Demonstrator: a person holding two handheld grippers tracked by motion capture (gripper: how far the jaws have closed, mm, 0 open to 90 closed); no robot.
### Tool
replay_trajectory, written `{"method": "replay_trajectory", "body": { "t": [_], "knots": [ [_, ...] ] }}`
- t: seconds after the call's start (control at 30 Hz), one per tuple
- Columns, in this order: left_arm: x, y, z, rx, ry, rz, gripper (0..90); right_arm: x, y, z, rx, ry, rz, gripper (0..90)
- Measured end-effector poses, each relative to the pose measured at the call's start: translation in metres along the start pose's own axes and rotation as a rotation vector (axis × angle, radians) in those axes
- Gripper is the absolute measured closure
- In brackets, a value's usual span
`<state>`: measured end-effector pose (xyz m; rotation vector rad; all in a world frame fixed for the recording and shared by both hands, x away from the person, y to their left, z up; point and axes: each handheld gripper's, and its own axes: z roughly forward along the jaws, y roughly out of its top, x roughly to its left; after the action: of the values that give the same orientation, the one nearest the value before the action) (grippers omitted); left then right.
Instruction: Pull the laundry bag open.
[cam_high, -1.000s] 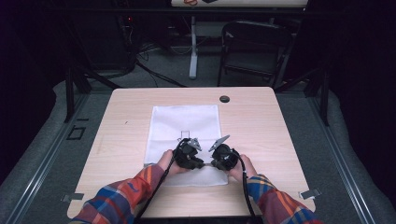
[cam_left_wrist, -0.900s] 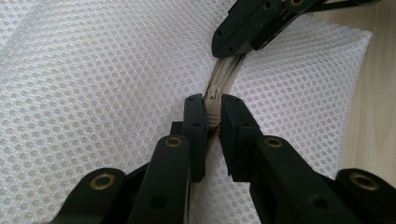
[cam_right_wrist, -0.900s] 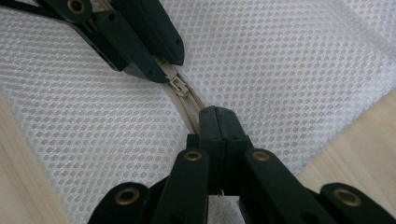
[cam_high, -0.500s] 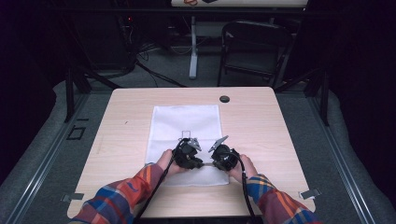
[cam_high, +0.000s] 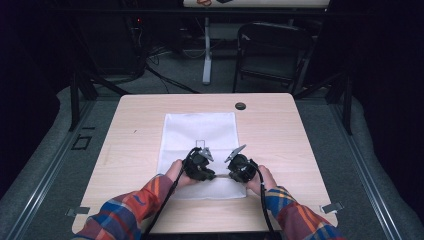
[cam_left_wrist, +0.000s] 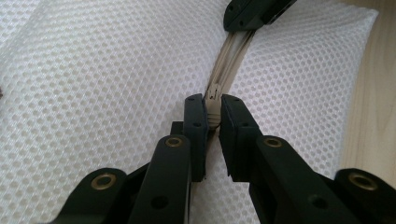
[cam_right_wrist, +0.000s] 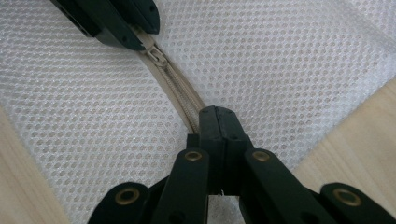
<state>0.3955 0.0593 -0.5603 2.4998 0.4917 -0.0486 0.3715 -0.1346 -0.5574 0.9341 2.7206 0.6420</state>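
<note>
Hands enter from the near edge of the light wooden desk (cam_high: 280, 125), both forearms in plaid sleeves, converging toward the near middle of the desk. Each hand holds a black two-jaw gripper, angled inward and down so that the two tools face each other across a short gap.

Task item: a white mesh fabric bag (cam_high: 200, 135) with a beige zipper (cam_left_wrist: 229, 65), lying flat on the desk centre, its long side running near to far. The zipper runs left to right along the near part of the bag, between the two grippers.

Left gripper (cam_high: 199, 165): held by the left hand (cam_high: 176, 171) at the left end of the exposed zipper stretch. In the left gripper view its fingers (cam_left_wrist: 195, 126) are clenched on the zipper slider (cam_left_wrist: 214, 105), which sits pinched between the two pads.

Right gripper (cam_high: 239, 167): held by the right hand (cam_high: 261, 180), just right of the left gripper. In the right gripper view its fingers (cam_right_wrist: 217, 126) are pressed fully together, pinching the zipper tape where the beige teeth (cam_right_wrist: 180, 100) run into the pads.

A small dark round disc (cam_high: 240, 106) lies on the far part of the desk, well apart from the bag. A dark folding chair (cam_high: 270, 55) stands on the floor beyond the desk.
</note>
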Motion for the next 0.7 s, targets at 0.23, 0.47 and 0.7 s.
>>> {"method": "replay_trajectory", "body": {
  "t": [0.23, 0.47, 0.7],
  "knots": [
    [0.0014, -0.0031, -0.0033, 0.003, -0.001, -0.009, 81.3, -0.0025, -0.0017, -0.0011, 0.005, -0.003, 0.004, 90.0],
    [0.0013, -0.0037, -0.0044, 0.002, -0.001, -0.011, 81.3, -0.0027, -0.0019, -0.0013, 0.006, -0.002, 0.005, 90.0],
    [0.0009, -0.0042, -0.005, 0.002, -0.006, -0.011, 81.4, -0.0027, -0.002, -0.0012, 0.003, 0.0, 0.008, 90.0]
  ]
}}
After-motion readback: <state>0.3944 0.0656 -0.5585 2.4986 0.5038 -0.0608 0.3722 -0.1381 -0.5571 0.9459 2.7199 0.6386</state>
